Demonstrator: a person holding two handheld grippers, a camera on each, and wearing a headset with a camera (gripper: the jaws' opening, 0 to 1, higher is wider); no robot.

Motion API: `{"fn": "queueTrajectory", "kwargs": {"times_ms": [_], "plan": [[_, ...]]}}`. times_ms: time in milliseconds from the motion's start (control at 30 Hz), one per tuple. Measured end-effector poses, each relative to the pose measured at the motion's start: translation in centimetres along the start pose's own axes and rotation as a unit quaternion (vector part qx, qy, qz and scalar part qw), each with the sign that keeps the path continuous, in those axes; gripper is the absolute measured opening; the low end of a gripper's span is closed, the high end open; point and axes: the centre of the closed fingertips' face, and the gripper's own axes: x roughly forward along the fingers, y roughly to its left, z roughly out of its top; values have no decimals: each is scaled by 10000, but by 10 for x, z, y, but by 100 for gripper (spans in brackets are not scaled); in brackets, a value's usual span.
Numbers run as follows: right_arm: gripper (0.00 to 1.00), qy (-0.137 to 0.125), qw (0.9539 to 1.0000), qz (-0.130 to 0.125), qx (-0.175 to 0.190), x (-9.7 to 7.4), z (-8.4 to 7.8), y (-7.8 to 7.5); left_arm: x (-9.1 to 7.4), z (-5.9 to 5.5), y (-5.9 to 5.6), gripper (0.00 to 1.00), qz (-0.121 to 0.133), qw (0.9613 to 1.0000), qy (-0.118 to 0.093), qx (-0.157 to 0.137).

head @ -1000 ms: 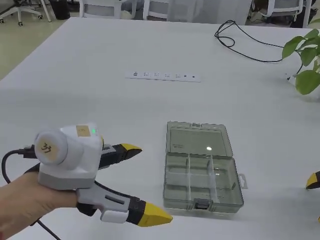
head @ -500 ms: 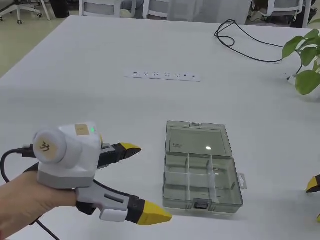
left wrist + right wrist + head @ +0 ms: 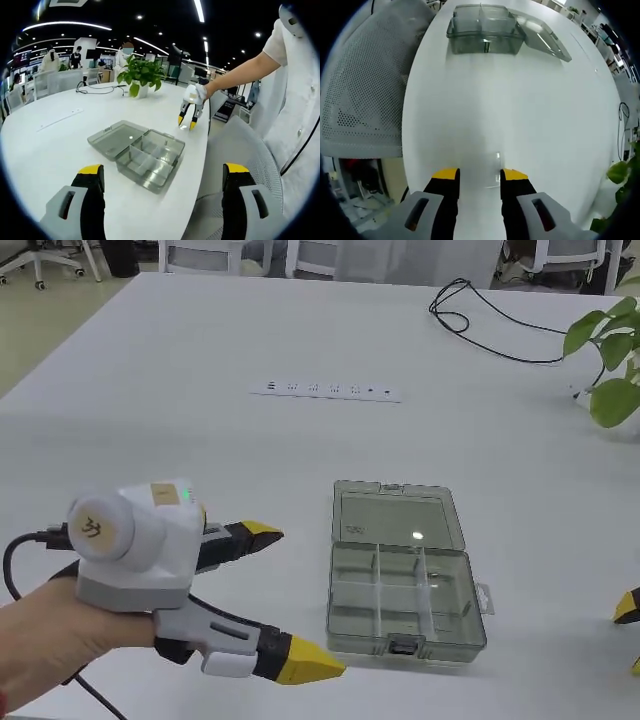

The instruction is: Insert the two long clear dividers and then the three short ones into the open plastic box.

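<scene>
Head view: the left claw [image 3: 295, 602] is held with jaws wide apart, the open plastic box [image 3: 405, 585] set on the surface [image 3: 200, 440] ahead of its tips. A faint clear piece [image 3: 498, 167] is seen between the jaws of the right claw [image 3: 479, 175], well short of the box; whether it is clamped cannot be told.

A broad white table [image 3: 200, 440] carries the open plastic box [image 3: 405, 585] near its front edge with the lid laid flat behind, a power strip [image 3: 325, 391] farther back, a looped black cable [image 3: 480, 320] and a potted plant [image 3: 140, 75] off to the right.
</scene>
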Motion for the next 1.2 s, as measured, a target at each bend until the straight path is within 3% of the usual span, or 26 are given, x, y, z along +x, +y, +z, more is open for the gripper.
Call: {"fn": "queueTrajectory", "kwargs": {"times_ms": [367,633,867,1033,1200], "plan": [[33,-423,9977,-489,182,-29,26,-13,2,10,3,100,22,10000,-78,-39],[33,-814,9922,-926,177,-62,65,-20,6,35,2,97,11,9978,-427,-503],[33,-1172,9859,-1188,90,-86,97,-19,13,67,-5,90,-128,9892,-841,-1193],[33,-1418,9809,-1329,33,-106,124,-14,18,79,-9,83,-166,9849,-946,-1444],[33,-1579,9770,-1431,-62,-121,149,-7,25,88,-16,75,-301,9765,-1017,-1875]]}}
